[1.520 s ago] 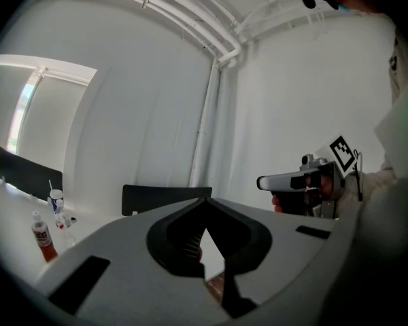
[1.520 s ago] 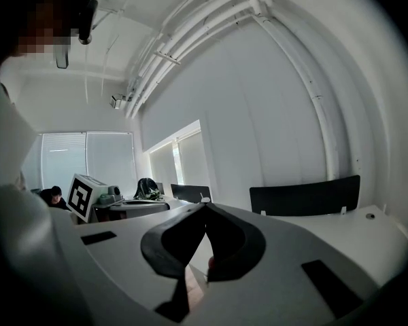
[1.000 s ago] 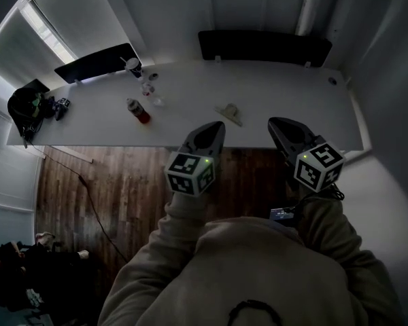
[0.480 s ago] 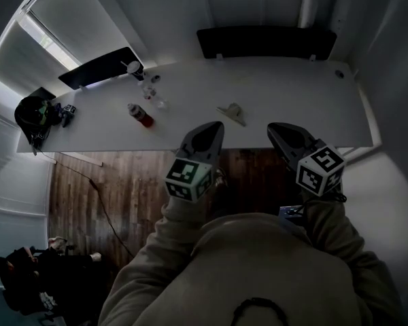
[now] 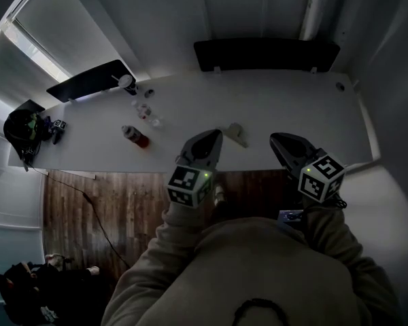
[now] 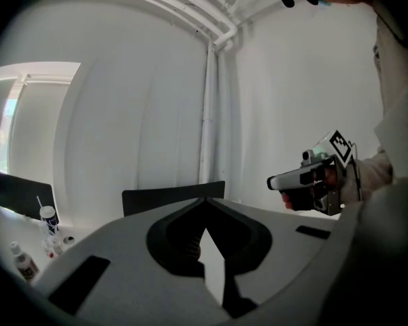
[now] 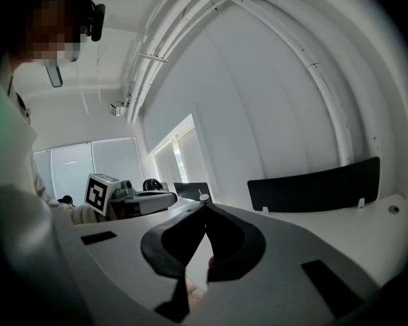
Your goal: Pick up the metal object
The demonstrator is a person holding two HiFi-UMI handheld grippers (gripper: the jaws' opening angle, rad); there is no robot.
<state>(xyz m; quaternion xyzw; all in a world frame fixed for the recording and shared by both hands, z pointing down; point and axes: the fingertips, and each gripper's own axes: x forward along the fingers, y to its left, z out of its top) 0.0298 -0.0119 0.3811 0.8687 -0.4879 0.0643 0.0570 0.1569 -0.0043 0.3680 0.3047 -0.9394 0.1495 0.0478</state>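
Note:
The metal object (image 5: 234, 134), a small pale angled piece, lies on the white table (image 5: 285, 104) near its front edge. My left gripper (image 5: 213, 136) hovers just left of it, tips over the table edge, jaws shut and empty. My right gripper (image 5: 279, 141) is held to the right of the object, also shut with nothing in it. In the left gripper view the jaws (image 6: 205, 202) meet at the tip, and the right gripper (image 6: 313, 178) shows at the side. In the right gripper view the jaws (image 7: 205, 206) are closed and the metal object is hidden.
A red bottle (image 5: 136, 136), small bottles (image 5: 144, 111) and a white cup (image 5: 126, 82) stand on the table's left half. A black bag (image 5: 24, 124) sits at the far left end. Black panels (image 5: 265, 53) stand along the back edge. Wooden floor (image 5: 109, 202) lies below.
In the head view the table and the metal object have slid down, so the object now lies closer to the left gripper's tip. Both grippers stay shut.

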